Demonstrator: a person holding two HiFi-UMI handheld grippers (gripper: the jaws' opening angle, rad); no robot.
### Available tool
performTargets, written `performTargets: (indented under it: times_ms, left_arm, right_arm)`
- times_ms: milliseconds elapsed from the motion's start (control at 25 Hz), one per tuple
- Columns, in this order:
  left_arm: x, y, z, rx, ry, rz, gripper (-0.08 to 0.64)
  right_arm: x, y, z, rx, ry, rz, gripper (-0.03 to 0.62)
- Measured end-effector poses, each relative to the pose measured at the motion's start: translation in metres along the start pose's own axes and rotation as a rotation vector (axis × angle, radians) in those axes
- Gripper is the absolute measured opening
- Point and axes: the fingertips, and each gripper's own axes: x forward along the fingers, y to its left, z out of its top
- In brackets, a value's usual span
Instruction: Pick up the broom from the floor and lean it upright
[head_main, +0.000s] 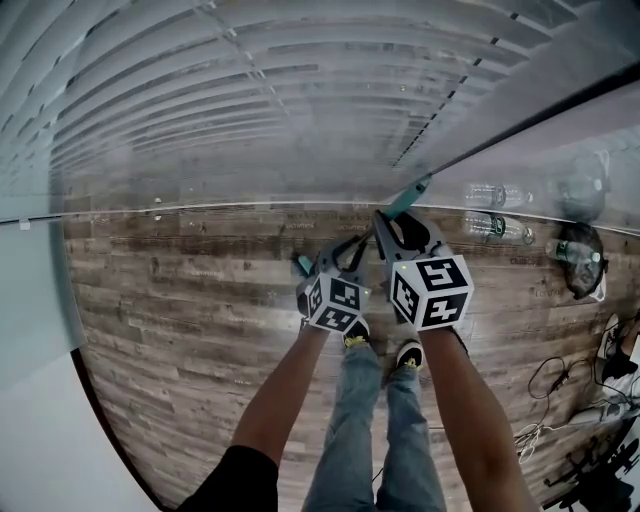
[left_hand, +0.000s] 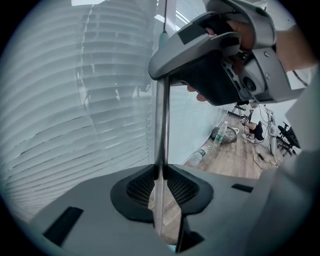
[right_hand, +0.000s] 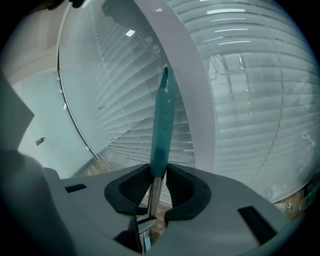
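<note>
The slatted blinds (head_main: 250, 90) fill the far side of everything I see, and the wooden plank floor (head_main: 180, 330) spreads out beneath me from their foot to my shoes. The broom (right_hand: 162, 120) is up off that floor and in both my grippers: its thin metal pole rises steeply in front of the blinds, with the teal sleeve at its top end pointing up and to the right in the head view. Whether its lower end touches the floor I cannot tell. My right gripper (right_hand: 158, 175) has the higher hold, its jaws drawn in to a narrow gap and pressed on the pole just where the teal sleeve meets the bare metal. My left gripper (left_hand: 161, 172) sits lower and just to the left of it, jaws likewise nearly together and clamped on the bare metal pole, which runs straight up from there to the right gripper above. Far right, along the foot of the wall, lie two plastic bottles (head_main: 495, 195), and cables (head_main: 560, 375) trail across the floor at the near right.
</note>
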Motion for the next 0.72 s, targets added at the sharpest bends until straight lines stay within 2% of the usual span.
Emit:
performTargets:
  times_ms: [160,320,560,720]
  left_arm:
    - [0.002,-0.001,0.0,-0.019,-0.011,0.002,0.089]
    - [0.0,-0.005,0.004,-0.041,-0.028,-0.012,0.116]
    - [-0.013,-0.007,0.004,-0.032,-0.026,0.014,0.154]
    - [-0.042,0.0,0.007,-0.037,-0.045,0.049,0.164]
  right_arm:
    - [0.001,-0.004,0.0,-0.007,-0.004,0.014,0.116]
    - [-0.001,-0.001,-0.005,-0.001,0.015,0.065,0.202]
    - [-0.02,0.005,-0.017,-0.037,0.042,0.079,0.206]
    - [-0.059,-0.001,-0.024,-0.104,0.064,0.084,0.21]
